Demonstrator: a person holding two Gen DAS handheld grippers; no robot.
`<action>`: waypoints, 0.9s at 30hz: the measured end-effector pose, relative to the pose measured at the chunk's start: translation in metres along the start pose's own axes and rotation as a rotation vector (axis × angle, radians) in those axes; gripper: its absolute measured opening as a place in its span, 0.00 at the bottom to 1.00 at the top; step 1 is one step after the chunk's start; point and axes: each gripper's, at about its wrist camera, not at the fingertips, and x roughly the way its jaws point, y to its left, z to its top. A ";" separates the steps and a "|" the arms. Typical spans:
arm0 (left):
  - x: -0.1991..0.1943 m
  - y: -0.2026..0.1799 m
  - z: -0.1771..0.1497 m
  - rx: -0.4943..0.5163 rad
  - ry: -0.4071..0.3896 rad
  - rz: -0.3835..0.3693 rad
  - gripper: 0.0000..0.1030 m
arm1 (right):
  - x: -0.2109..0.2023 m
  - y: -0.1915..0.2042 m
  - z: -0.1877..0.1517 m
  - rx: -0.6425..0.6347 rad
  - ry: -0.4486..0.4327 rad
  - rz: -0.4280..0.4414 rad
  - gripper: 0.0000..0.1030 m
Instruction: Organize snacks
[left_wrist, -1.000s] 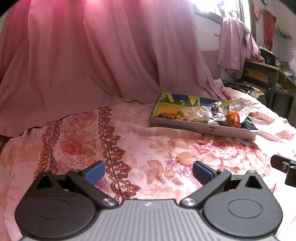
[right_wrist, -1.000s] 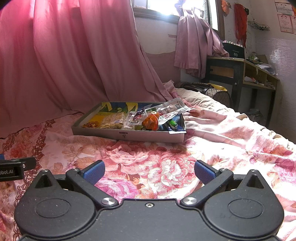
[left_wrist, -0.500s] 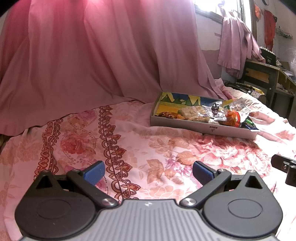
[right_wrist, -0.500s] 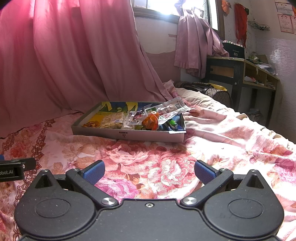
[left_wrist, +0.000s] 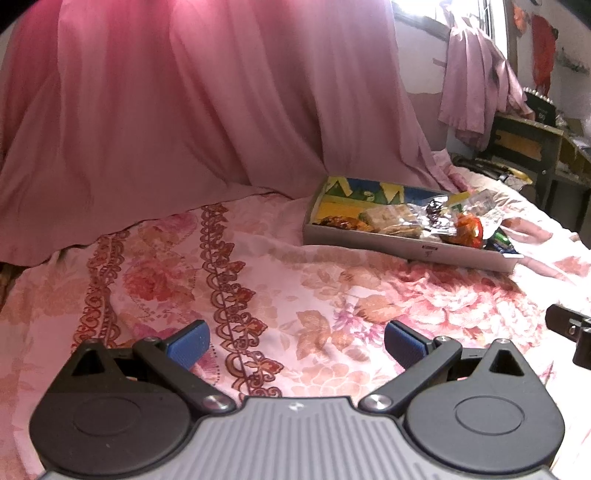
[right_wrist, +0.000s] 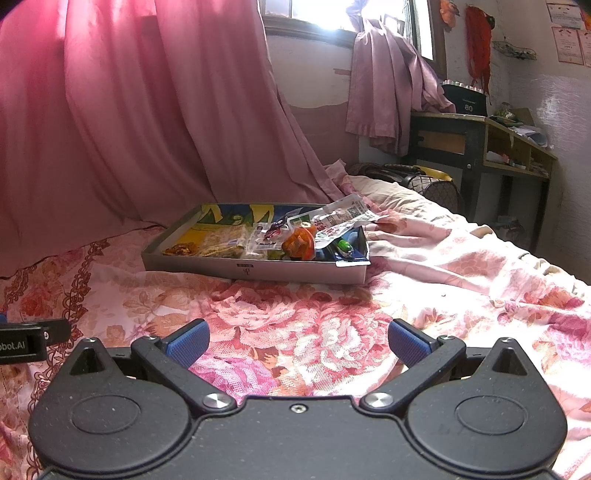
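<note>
The left tongs (right_wrist: 22, 345) read "bot.AI"; a black box (right_wrist: 466, 101) shows "80".

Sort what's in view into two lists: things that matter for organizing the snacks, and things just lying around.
For the job:
shallow box
orange snack packet
white wrapper
cracker packet
left gripper, open
right gripper, open

Just lying about:
floral bedsheet
pink curtain
wooden desk

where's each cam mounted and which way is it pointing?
Left wrist: on the left gripper, low over the floral bedsheet, facing the snack tray ahead-right; own open fingers show, right gripper at right edge.
Right wrist: on the right gripper, facing the tray nearly straight ahead; own open fingers, left gripper at left edge.
Shared: tray, bedsheet, pink curtain.
</note>
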 end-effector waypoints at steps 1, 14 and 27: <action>0.000 -0.001 0.000 0.005 0.006 0.012 0.99 | 0.000 0.000 -0.001 0.000 0.000 0.000 0.99; -0.002 -0.004 0.001 0.016 0.021 0.023 0.99 | 0.001 -0.001 -0.001 -0.002 0.002 0.000 0.99; 0.000 -0.001 0.002 0.004 0.030 0.026 0.99 | 0.001 -0.001 -0.001 -0.002 0.004 0.000 0.99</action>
